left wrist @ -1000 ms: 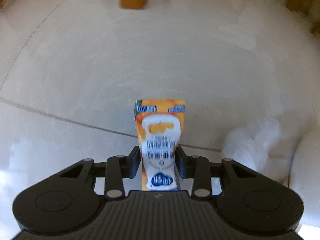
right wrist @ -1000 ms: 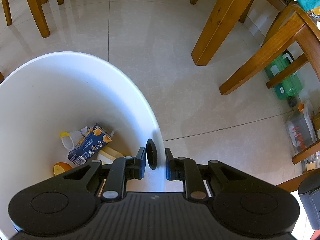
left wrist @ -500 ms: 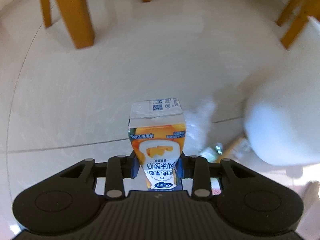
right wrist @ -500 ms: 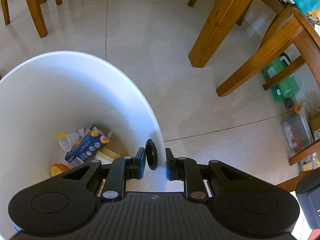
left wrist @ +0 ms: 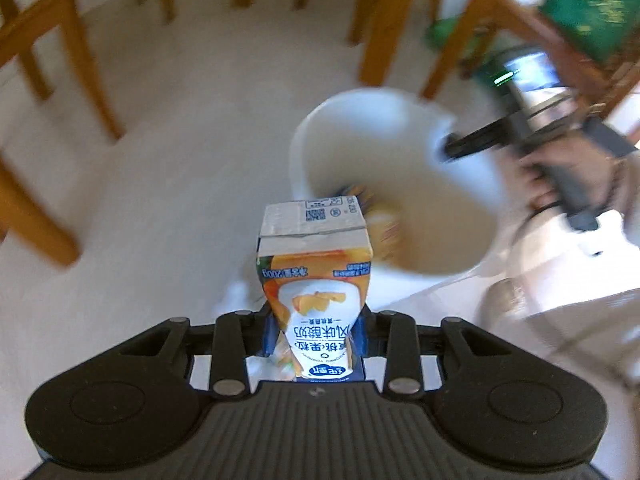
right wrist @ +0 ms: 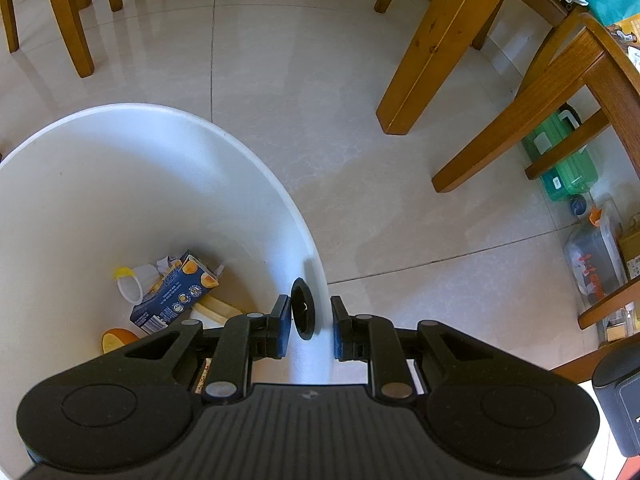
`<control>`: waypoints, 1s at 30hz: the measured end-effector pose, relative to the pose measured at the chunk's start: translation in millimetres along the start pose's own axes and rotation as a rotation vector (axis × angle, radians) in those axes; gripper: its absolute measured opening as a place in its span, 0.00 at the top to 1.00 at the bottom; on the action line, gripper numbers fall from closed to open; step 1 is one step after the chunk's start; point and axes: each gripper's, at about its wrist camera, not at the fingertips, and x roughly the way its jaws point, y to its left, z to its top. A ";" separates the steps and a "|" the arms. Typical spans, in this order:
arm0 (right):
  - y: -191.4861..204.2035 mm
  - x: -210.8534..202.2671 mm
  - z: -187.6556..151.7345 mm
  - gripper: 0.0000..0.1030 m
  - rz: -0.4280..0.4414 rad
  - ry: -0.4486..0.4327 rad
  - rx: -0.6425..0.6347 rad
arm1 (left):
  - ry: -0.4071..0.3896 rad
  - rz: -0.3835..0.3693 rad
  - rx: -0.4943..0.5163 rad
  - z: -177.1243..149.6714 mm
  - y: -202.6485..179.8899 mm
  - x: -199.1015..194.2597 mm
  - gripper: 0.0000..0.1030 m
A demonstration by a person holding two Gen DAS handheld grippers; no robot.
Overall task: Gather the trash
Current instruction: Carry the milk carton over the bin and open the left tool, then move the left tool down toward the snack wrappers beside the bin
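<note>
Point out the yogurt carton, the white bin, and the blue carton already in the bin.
yogurt carton (left wrist: 316, 300): left wrist view, printed front face.
white bin (right wrist: 168, 184): right wrist view, bare inner wall.
blue carton (right wrist: 176, 296): right wrist view, long side panel.

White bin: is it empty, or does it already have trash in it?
Not empty. The right wrist view shows the white bin holding a dark blue carton, a clear cup and an orange piece at its bottom.

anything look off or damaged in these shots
Only the yogurt carton in the left gripper: it's upside down and pinched in at the jaws. The right gripper grips the white bin by its rim.
</note>
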 end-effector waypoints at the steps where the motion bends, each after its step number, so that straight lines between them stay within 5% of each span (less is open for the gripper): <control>1: -0.2 -0.2 0.2 0.77 0.001 0.000 -0.001 | -0.015 -0.017 0.006 7.9 -6.1 -2.9 0.67; 8: -1.0 -0.1 0.4 0.78 0.007 0.002 0.005 | -0.071 -0.084 0.045 51.7 -38.3 10.5 0.67; 9: -0.9 -0.1 0.2 0.78 0.007 0.001 0.004 | -0.074 -0.095 0.055 51.6 -43.9 13.0 0.64; 12: -1.2 0.0 -0.5 0.78 0.010 0.001 0.006 | -0.089 -0.112 0.050 50.4 -55.3 16.6 0.30; 16: -0.1 0.4 -0.6 0.78 0.013 0.000 0.006 | -0.103 -0.109 0.040 50.1 -53.6 15.0 0.25; 30: -2.1 0.6 0.5 0.78 0.018 -0.002 0.007 | -0.144 0.040 -0.016 13.8 -22.7 21.2 0.09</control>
